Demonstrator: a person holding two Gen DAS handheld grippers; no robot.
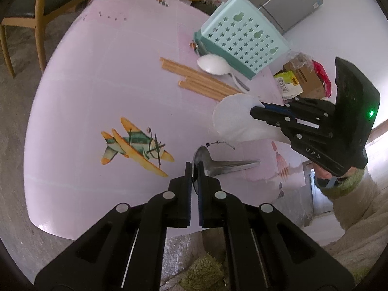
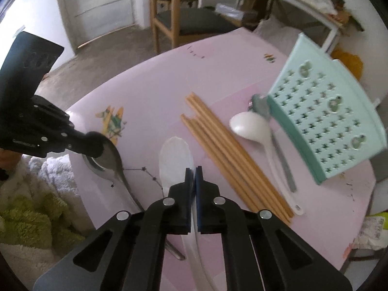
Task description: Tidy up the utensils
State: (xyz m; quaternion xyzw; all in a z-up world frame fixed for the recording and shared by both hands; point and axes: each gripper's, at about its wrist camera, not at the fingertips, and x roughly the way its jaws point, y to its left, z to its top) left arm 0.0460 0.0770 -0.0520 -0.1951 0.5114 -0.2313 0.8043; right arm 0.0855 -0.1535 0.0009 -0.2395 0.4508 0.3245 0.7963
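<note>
My left gripper (image 1: 194, 169) is shut on the bowl edge of a metal spoon (image 1: 228, 166), whose handle points right over the pink table. The right wrist view shows the same left gripper (image 2: 93, 143) pinching the metal spoon (image 2: 112, 157). My right gripper (image 2: 193, 172) is shut on a translucent white spoon (image 2: 174, 157); its handle runs back under the fingers. From the left wrist view, the right gripper (image 1: 257, 114) holds that white spoon (image 1: 230, 121) tilted above the table. Several wooden chopsticks (image 2: 232, 155) lie together beside a second white spoon (image 2: 252, 126).
A teal perforated basket (image 2: 322, 121) lies tipped at the table's far right, with another metal spoon (image 2: 260, 104) partly under the white one. A wooden chair (image 2: 174, 21) stands beyond the table. Boxes and packets (image 1: 298, 77) sit past the basket. A person's fuzzy sleeve (image 1: 359, 211) is near the edge.
</note>
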